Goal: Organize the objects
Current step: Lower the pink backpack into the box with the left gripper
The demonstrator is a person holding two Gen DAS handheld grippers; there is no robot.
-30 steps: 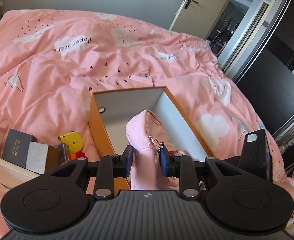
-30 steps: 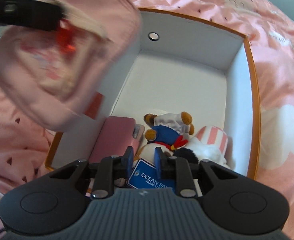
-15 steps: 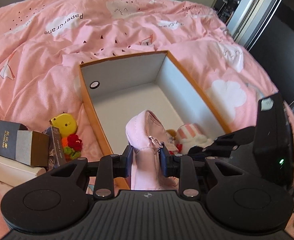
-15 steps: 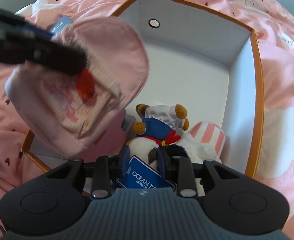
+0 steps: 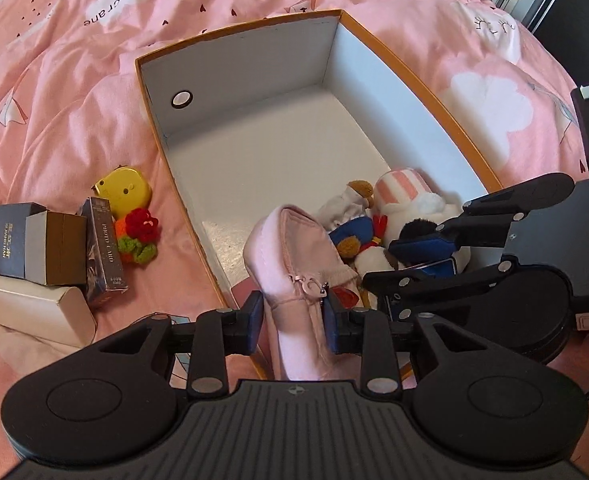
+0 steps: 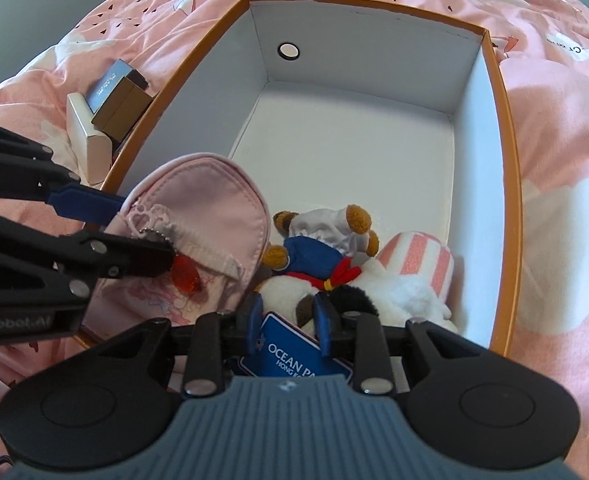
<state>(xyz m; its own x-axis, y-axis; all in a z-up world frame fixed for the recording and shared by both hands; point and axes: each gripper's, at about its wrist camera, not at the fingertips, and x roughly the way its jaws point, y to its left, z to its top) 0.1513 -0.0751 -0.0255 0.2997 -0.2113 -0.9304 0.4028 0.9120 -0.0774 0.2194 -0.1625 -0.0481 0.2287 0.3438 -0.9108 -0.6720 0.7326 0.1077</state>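
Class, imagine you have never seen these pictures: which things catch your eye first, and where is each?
The orange-edged white box on the pink bedspread dominates, its far half bare. At its near end lie soft toys. The left hand-held gripper, jaws opening, has a pale pink pouch between them over the near left corner.

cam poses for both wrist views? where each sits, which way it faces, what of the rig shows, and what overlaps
Left wrist: sits on the left gripper, looks steeply down at the orange box; its jaws are opening with the pink pouch between them; the right gripper shows at right.
Right wrist: sits on the right gripper, looks down into the box at the plush toys; the left gripper enters from the left.
Shared: box, pouch, plush toys, small cartons, pink bedding.
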